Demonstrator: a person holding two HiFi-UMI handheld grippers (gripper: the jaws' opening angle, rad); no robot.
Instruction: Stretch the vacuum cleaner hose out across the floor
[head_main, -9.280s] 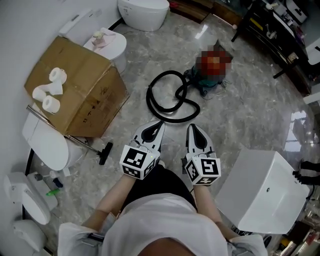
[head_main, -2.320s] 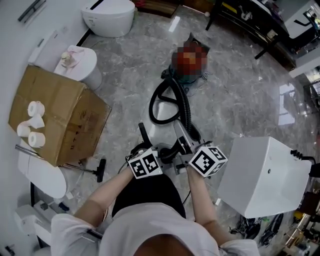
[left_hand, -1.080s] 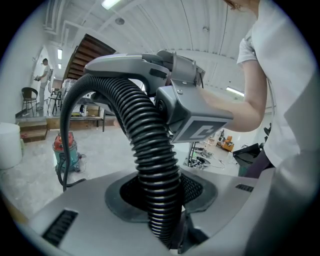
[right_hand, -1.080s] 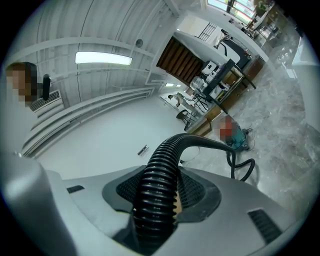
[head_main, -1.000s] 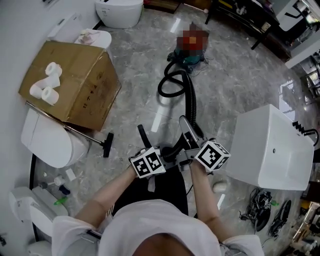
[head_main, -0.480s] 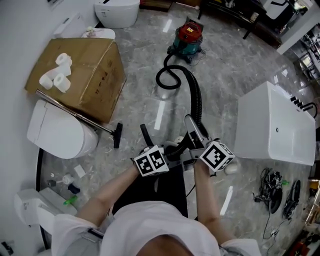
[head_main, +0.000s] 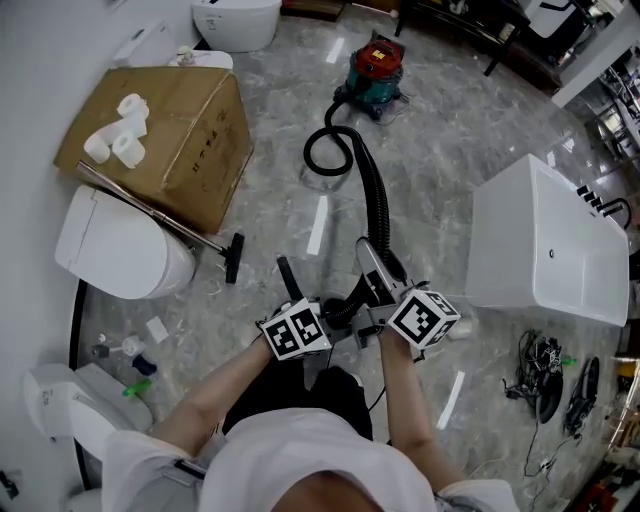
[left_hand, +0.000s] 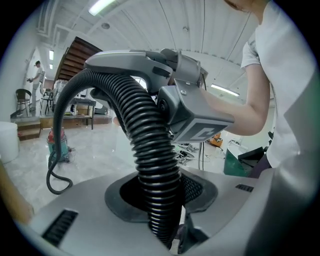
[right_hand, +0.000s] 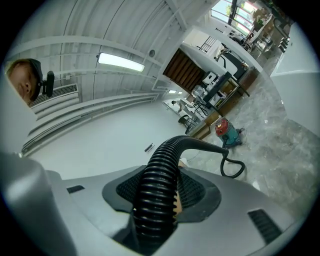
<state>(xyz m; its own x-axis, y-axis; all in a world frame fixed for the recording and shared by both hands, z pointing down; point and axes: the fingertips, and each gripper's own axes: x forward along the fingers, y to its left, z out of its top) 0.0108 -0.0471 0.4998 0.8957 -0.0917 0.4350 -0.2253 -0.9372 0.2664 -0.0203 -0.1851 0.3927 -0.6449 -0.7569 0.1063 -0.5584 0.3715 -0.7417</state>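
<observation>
Gripping the hose (head_main: 378, 205) with both claws, person stands on the grey marble floor (head_main: 270, 200) and holds the hose end up near the waist

Left gripper (left_hand: 159, 210): clenched on the black ribbed hose, which fills the gap between its jaws and rises past the other claw, seen just above it in the left gripper view

Right gripper (right_hand: 156, 200): also clamped on the hose, hose sits tight between its pads and arches away toward the canister

In the head view the two claws are just beside each other, right one a bit further along the hose

From the grip the hose runs fairly straight across the floor to the red and teal vacuum cleaner (head_main: 375, 65), with one small closed loop lying on the floor near the canister

Left of the hose: a cardboard box (head_main: 180, 130) with toilet paper rolls (head_main: 120, 140) on top, a white toilet (head_main: 115, 250) next to it, and a metal wand (head_main: 160, 215) with a black floor nozzle lying across the toilet and box edge

Right of the hose, well apart: a big white fixture (head_main: 550, 240)
</observation>
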